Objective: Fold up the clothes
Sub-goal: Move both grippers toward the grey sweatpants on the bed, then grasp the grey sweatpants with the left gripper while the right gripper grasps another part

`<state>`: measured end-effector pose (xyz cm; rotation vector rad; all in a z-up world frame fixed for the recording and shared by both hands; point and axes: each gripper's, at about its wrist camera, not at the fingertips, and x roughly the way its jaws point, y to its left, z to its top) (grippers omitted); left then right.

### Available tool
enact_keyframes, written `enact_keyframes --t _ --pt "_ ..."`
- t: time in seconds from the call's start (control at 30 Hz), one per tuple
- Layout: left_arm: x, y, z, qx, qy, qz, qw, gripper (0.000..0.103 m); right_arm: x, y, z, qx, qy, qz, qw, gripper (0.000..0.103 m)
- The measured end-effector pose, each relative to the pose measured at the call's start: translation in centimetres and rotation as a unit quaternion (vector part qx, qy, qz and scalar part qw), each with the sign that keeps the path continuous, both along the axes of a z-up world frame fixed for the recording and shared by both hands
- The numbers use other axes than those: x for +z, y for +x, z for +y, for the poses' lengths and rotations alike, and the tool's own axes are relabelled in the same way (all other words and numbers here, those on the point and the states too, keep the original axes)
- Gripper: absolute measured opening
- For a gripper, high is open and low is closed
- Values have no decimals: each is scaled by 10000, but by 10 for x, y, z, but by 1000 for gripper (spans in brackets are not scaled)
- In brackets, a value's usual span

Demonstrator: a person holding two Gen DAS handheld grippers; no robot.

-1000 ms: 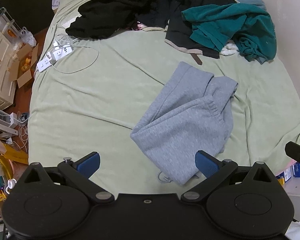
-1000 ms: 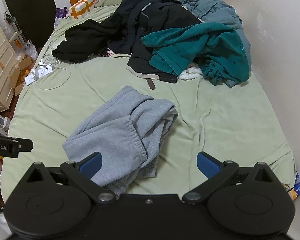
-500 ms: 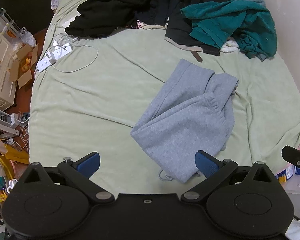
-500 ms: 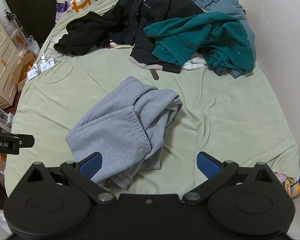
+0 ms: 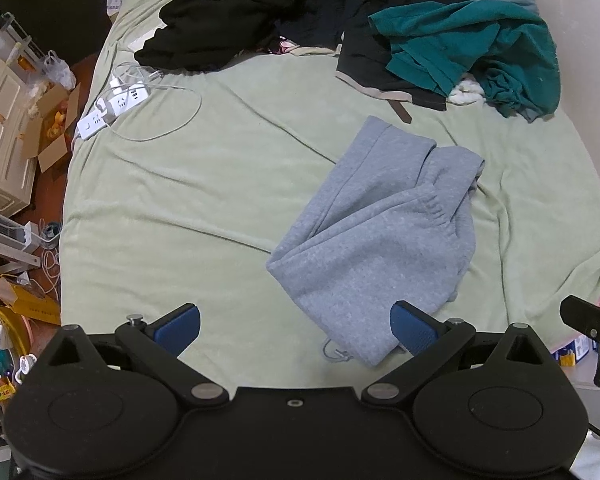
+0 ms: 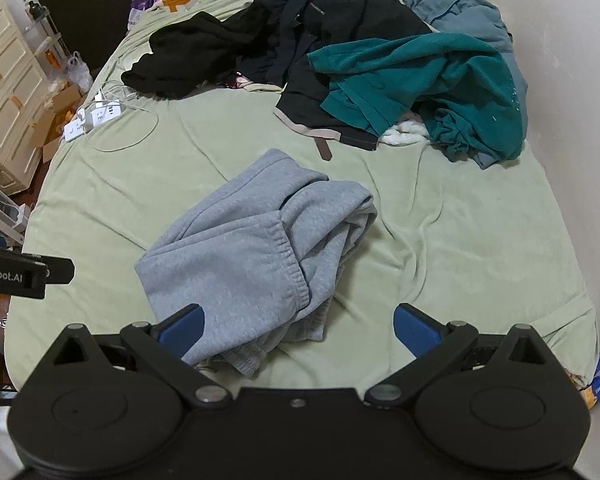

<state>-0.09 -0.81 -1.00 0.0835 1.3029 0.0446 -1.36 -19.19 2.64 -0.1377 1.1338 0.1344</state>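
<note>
Only readable writing I can spot: "nRobot.AI" in white on the black body of the left claw [image 6: 24, 276], poking in at 9 o'clock of the right wrist view, first letters cut off by the frame edge. The box [image 6: 598, 390] at the bed's near right corner has print on it, but it's too small to read.

Hard to make out: the dark clothes pile [image 5: 300, 20] at 12 o'clock is one black mass, so I can't tell how many garments are in it. The teal garment [image 5: 472, 48] at 1 o'clock lies over its right side with a bit of white fabric [image 5: 466, 90] peeking out underneath. The power strips [image 5: 112, 110] with their white cable sit at 10 o'clock near the bed's edge.

The grey sweatpants [image 5: 380, 240] lie bunched and roughly doubled over in the middle of the green bed [image 5: 180, 200], elastic waistband showing, drawstring trailing out at the near end.

Left claw [image 5: 296, 330]: blue pads spread wide, nothing between them; the right-hand pad overlaps the pants' near edge in the picture, contact unclear. Right claw [image 6: 298, 326]: also spread wide, holding nothing; its left-hand pad sits over the near corner of the pants, can't tell if touching.
</note>
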Motion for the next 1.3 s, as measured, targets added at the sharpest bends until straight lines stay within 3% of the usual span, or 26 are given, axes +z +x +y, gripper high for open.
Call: enact_keyframes --t 0.57,1.0,1.13,1.3 --pt "-14 0 21 132 -83 211 9997 103 -6 1 20 306 -41 64 9995 102" --pt "-35 3 55 420 -347 449 9975 103 -48 11 17 277 305 137 9991 102" --pt "-44 6 63 355 -62 119 9993 103 -87 10 24 174 441 161 9987 102" --pt "-69 12 69 105 -232 44 9997 103 -133 7 20 -316 1052 615 9920 102"
